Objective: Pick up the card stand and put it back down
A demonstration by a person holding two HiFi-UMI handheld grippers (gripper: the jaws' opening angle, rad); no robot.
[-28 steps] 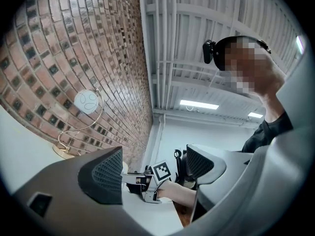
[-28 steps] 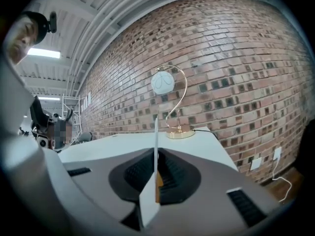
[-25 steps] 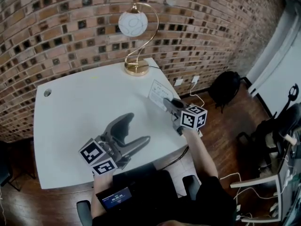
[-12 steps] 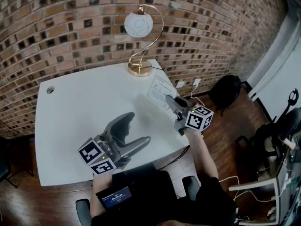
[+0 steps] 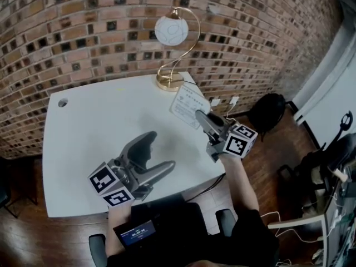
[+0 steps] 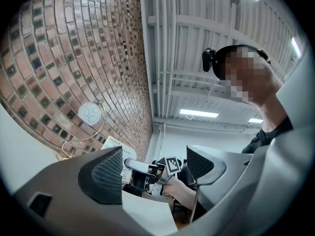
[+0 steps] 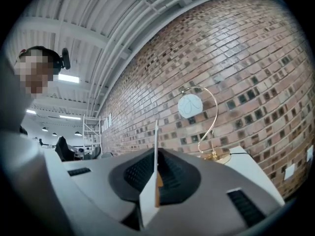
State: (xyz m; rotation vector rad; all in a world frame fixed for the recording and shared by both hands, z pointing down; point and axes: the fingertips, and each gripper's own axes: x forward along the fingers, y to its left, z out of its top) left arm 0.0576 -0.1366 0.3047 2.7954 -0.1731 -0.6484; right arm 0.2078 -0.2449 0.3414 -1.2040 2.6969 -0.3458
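The card stand (image 5: 188, 105), a white printed card on a small base, hangs tilted above the white table (image 5: 83, 143) close to its right edge. My right gripper (image 5: 199, 115) is shut on it from below. In the right gripper view the card stand (image 7: 155, 156) shows edge-on, pinched between the dark pads of the right gripper (image 7: 156, 178). My left gripper (image 5: 161, 152) rests on the table near the front edge, open and empty. The left gripper view looks between the wide jaws of the left gripper (image 6: 155, 168) at the card stand (image 6: 116, 144) and the right gripper (image 6: 142, 170).
A gold lamp with a white globe (image 5: 171, 30) stands at the table's back right, just behind the card stand. A cable hole (image 5: 62, 102) is at the back left. A black backpack (image 5: 266, 109) and office chairs (image 5: 317, 166) are on the floor to the right.
My right gripper has risen with the card stand and carried it a little toward the lamp, tilting it. The left gripper has stayed where it was.
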